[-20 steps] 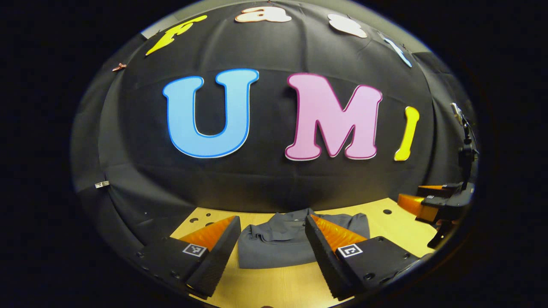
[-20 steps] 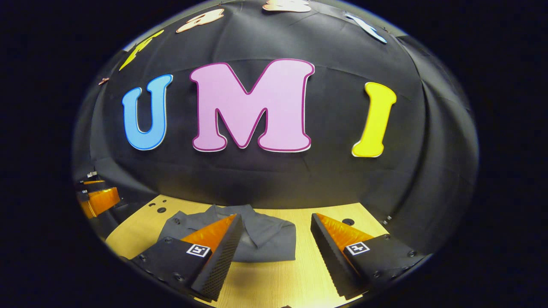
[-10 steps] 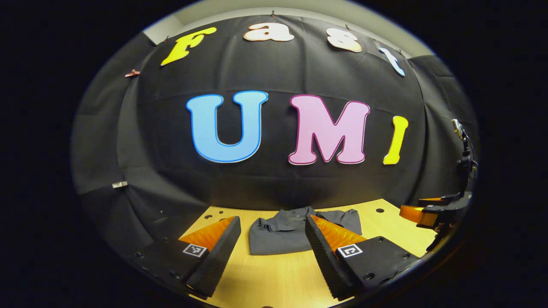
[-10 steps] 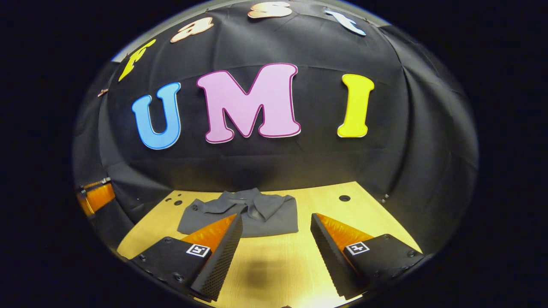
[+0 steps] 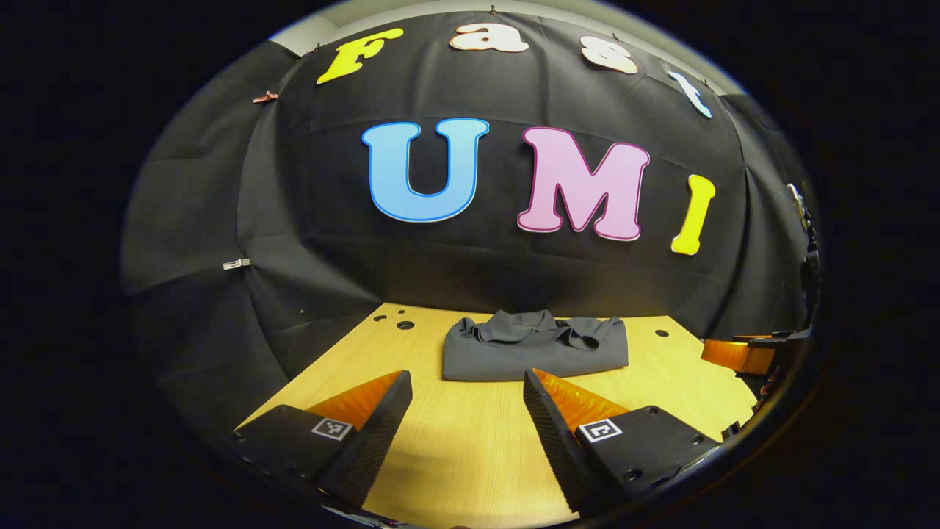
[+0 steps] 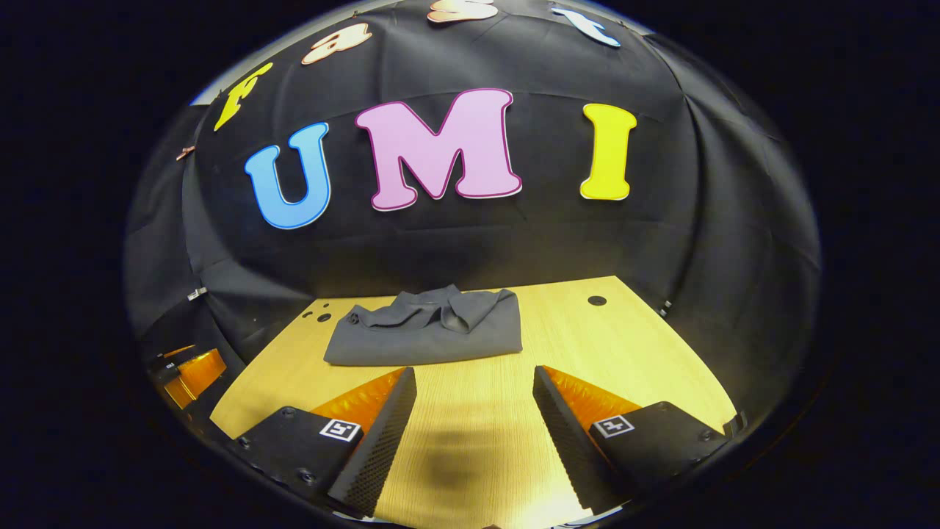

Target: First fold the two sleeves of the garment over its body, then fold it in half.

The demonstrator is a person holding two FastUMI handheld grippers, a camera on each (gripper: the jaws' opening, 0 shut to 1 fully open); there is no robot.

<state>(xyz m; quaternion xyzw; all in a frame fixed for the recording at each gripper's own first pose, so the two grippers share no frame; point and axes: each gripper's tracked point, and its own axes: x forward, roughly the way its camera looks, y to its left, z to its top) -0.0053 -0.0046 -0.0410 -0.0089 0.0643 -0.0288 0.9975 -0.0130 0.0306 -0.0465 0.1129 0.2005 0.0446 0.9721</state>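
- Wooden table (image 5: 470, 455) spans both views and carries all items; small round holes sit near its far edge.
- Left gripper (image 5: 467, 382): fingers apart, nothing between them, above bare table near the front edge.
- Right gripper (image 6: 474, 378): fingers apart, nothing between them, above bare table.
- Grey garment (image 5: 534, 345) (image 6: 429, 330): folded into a compact rectangle, collar on top, flat on the table beyond both grippers, clear of both, near the far edge.
- Black cloth wall (image 5: 470, 264) rises behind the table.
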